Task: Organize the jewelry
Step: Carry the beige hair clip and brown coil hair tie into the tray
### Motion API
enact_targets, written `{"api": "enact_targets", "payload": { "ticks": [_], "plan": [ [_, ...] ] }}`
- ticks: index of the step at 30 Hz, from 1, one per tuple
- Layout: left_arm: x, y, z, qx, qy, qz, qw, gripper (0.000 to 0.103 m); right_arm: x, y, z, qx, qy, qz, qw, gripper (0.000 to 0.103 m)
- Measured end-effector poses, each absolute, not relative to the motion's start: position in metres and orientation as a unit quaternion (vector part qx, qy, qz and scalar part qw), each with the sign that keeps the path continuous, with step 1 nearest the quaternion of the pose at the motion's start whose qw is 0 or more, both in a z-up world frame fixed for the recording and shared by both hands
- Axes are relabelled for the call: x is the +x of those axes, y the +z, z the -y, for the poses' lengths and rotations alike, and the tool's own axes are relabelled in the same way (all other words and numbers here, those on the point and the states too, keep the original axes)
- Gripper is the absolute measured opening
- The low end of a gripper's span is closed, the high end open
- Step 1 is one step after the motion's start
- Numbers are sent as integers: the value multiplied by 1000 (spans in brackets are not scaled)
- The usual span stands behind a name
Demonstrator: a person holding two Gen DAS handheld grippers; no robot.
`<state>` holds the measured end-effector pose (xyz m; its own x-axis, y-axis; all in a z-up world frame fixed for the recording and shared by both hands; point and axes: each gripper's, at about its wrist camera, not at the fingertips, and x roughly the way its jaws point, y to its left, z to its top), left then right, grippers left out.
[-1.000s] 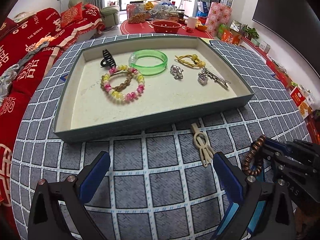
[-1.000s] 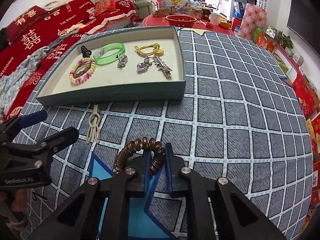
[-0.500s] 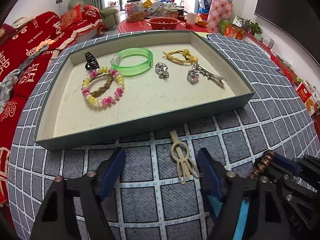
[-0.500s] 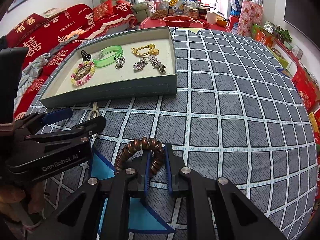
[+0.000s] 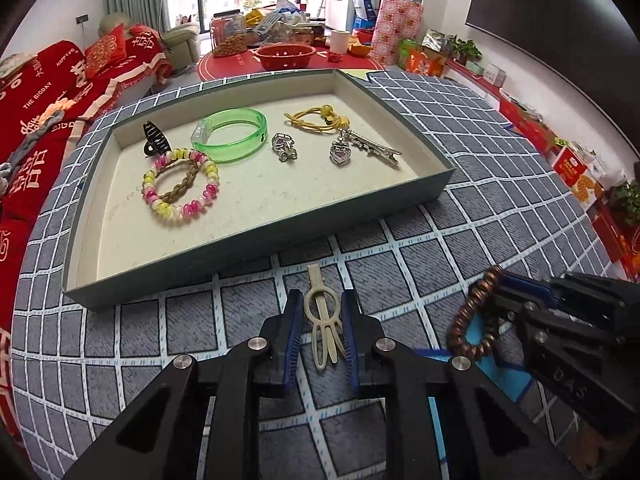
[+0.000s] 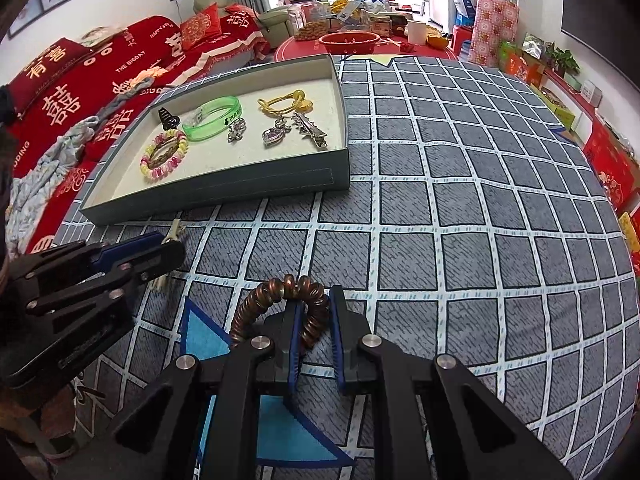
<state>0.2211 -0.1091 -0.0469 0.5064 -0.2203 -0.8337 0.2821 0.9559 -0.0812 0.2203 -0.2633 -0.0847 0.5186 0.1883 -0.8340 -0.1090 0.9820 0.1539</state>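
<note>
Cream plastic hair clip [image 5: 322, 320] looks light, stiff, slippery; left gripper [image 5: 320, 330] straddles it, unclosed, best pinched mid-shaft. Right gripper [image 6: 314, 334] clamps springy coil bracelet [image 6: 280, 302].

Matt woven cloth covers the counter [image 5: 460, 184]; tray [image 5: 256, 250] with matt paper-like lining; glossy translucent green plastic bangle [image 5: 230, 136]; shiny metal charms [image 5: 340, 152]; smooth cream plastic hair clip [image 5: 322, 320].
</note>
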Motion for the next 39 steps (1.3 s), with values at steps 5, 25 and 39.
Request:
{"api": "enact_targets", "payload": {
  "ticks": [5, 25, 39],
  "plan": [
    [211, -38, 98, 25, -152, -470, 869, 33, 220, -85, 268, 62, 84, -486, 868, 14],
    [197, -5, 52, 14, -151, -423, 893, 33, 213, -54, 269, 116, 72, -482, 865, 14],
    [236, 23, 11, 5, -124, -391, 912, 33, 257, -9, 245, 107, 78, -465, 875, 14]
  ]
}}
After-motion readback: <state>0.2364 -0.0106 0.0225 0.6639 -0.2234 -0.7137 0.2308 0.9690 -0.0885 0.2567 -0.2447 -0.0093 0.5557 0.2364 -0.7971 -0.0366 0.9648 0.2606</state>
